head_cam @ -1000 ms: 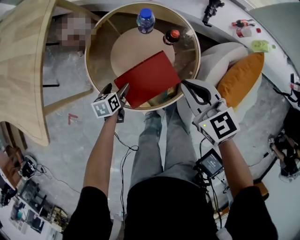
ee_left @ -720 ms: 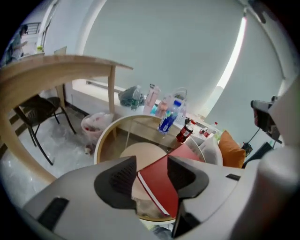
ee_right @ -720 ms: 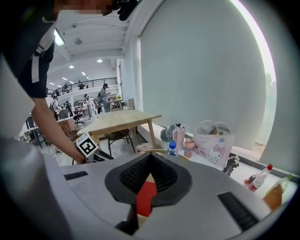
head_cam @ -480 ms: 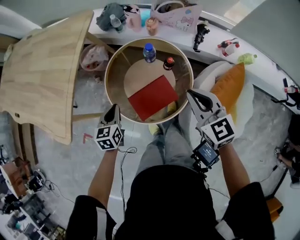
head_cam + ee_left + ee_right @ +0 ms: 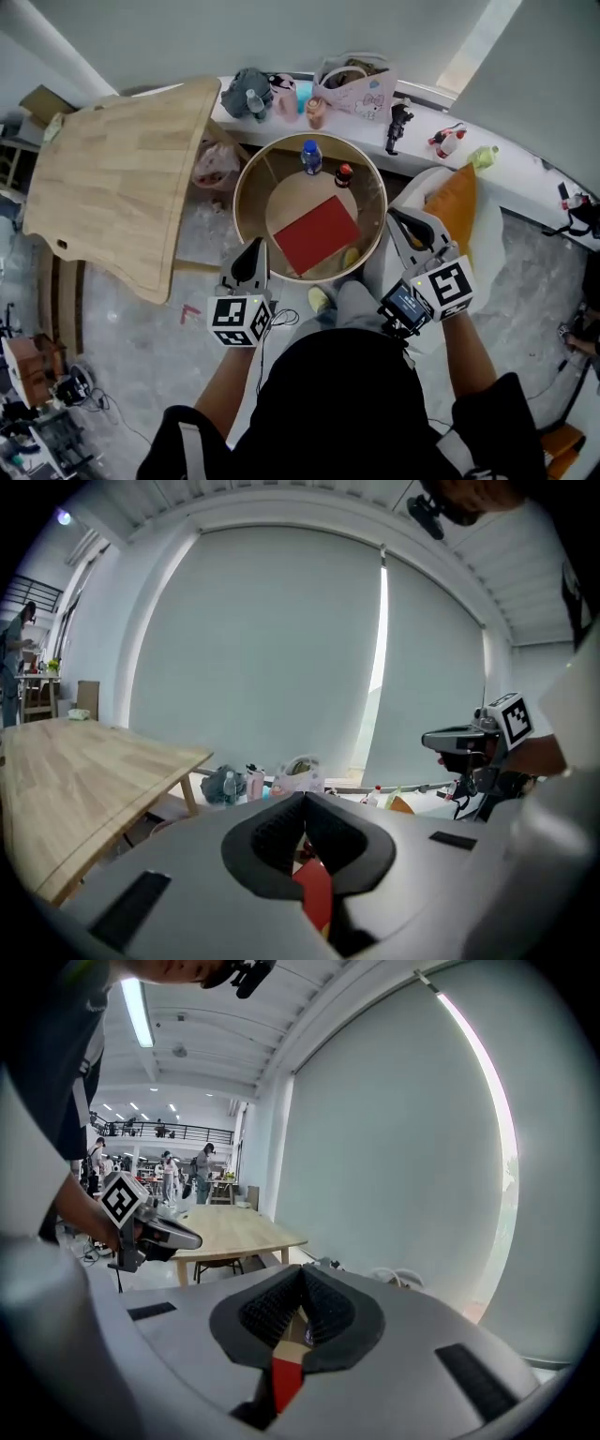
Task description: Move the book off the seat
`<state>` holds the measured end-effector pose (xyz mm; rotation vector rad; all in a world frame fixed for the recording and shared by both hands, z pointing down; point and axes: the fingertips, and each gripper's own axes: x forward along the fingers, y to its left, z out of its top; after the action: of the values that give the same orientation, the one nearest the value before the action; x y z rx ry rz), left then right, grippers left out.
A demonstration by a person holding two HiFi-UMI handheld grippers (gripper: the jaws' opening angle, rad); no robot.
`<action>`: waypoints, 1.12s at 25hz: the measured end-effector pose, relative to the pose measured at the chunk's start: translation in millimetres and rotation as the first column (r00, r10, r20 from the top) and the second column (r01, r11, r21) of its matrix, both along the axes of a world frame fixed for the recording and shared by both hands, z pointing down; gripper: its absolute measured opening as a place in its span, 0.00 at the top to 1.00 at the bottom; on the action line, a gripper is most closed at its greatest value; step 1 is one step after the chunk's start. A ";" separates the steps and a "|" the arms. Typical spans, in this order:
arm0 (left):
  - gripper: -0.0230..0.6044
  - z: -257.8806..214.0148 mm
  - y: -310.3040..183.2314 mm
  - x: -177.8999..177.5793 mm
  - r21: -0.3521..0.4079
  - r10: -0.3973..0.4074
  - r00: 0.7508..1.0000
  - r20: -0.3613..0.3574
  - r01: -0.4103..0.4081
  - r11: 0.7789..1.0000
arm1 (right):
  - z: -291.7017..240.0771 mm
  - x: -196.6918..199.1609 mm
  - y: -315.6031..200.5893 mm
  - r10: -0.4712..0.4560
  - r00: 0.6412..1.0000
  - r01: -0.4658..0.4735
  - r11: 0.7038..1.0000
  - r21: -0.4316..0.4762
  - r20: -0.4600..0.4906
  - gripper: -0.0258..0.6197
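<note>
The red book [image 5: 317, 234] lies flat on the round wooden-rimmed table [image 5: 247, 184], a little right of its middle. My left gripper [image 5: 249, 259] hangs in front of the table's near rim, apart from the book, jaws shut with nothing between them. My right gripper [image 5: 406, 223] is at the table's right edge, over the white armchair [image 5: 487, 234] with its orange cushion [image 5: 452, 204], also shut and empty. In the left gripper view the shut jaws [image 5: 303, 804] point over the book [image 5: 315, 892]. A red strip of the book [image 5: 287, 1377] shows below the shut jaws [image 5: 302, 1275] in the right gripper view.
A blue-capped water bottle [image 5: 311, 156] and a dark red-capped bottle [image 5: 344, 174] stand at the table's far side. A large pale wooden table [image 5: 122, 178] is on the left. A ledge [image 5: 525, 192] behind carries bags, cups and small items. Cables lie on the floor.
The left jaws have gone from open to shut. Both grippers have drawn back from the book toward the person, and the head camera has risen. The book stays on the round table.
</note>
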<state>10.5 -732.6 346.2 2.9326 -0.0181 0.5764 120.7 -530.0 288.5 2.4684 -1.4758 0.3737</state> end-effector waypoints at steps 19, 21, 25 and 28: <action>0.94 -92.8 16.2 -21.8 0.035 0.031 0.983 -0.179 -0.025 0.999 | -57.2 -17.0 -1.5 0.027 0.996 -0.026 1.000 0.014 -0.083 0.94; 0.94 -92.1 16.4 -21.6 0.030 0.031 0.983 -0.179 -0.026 0.999 | -56.6 -17.9 -2.7 0.020 0.996 -0.019 1.000 0.007 -0.089 0.94; 0.94 -89.1 15.7 -21.4 0.008 0.026 0.984 -0.177 -0.026 1.000 | -51.7 -20.4 -4.5 0.011 0.995 -0.012 1.000 -0.010 -0.094 0.94; 0.94 -87.8 17.4 -19.5 0.003 0.034 0.983 -0.183 -0.033 0.999 | -47.3 -21.8 -5.2 0.004 0.995 -0.006 1.000 -0.019 -0.096 0.94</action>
<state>-8.9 -715.2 258.4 2.9787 0.0523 0.3095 98.9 -535.2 241.3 2.4397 -1.4212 0.2645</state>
